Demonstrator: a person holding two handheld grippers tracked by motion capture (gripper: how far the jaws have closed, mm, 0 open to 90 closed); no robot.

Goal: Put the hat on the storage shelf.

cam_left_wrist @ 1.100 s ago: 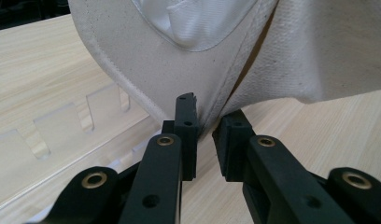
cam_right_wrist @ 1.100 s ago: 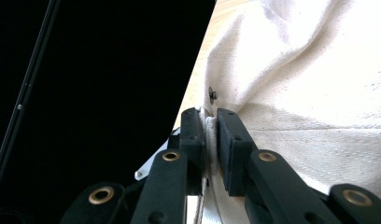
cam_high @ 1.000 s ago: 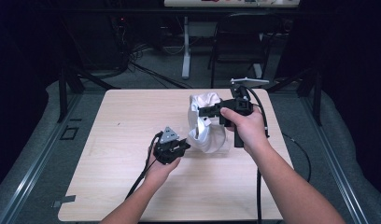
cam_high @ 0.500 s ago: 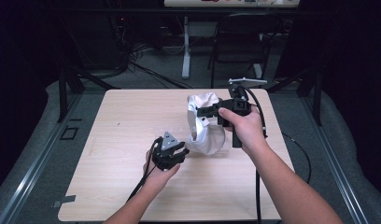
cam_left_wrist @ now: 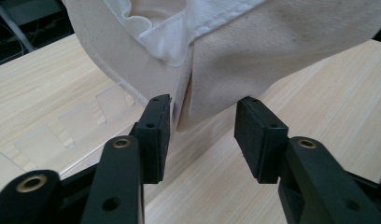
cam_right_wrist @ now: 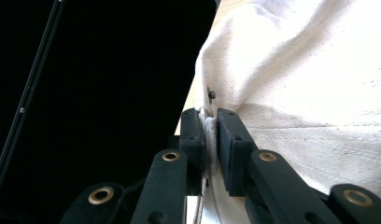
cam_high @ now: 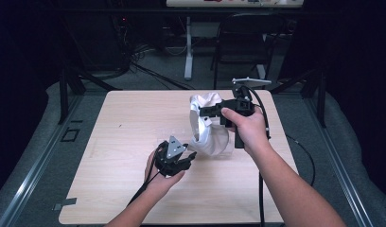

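Right claw [cam_high: 204,112] was clamped on the upper rim of the white cloth bag [cam_high: 207,135], its two pads pressed together on a fold of the fabric, with a small metal stud [cam_right_wrist: 210,94] sitting just above the pinch in the right gripper view. Judged purpose: the high grip kept the bag hanging upright so its bottom only rested on the surface [cam_high: 125,123], with the mouth lifted toward 12 o'clock. The bag stood right of the surface's centre, at about 3 o'clock from the middle, directly beneath the right hand [cam_high: 245,130]. Left claw [cam_high: 187,158] lay at about 7 o'clock from the bag, low and close to the wood. Its jaws had just been opening and stood apart; the left gripper view showed the bag's lower corner [cam_left_wrist: 188,109] in the gap between them, with the left pad [cam_left_wrist: 156,126] at or just beside a seam and the right pad [cam_left_wrist: 256,135] apart from the cloth, so no pressing grip was on the fabric. Judged reason: the left claw had let go of the bottom corner while the right one alone carried the bag, likely so the lower edge could be regripped or the bag left to hang free. The bag's hem and inner lining [cam_left_wrist: 165,32] showed folded outward near the top of the left gripper view. Left hand [cam_high: 160,172] held its gripper angled toward 2 o'clock, pointed at the bag.
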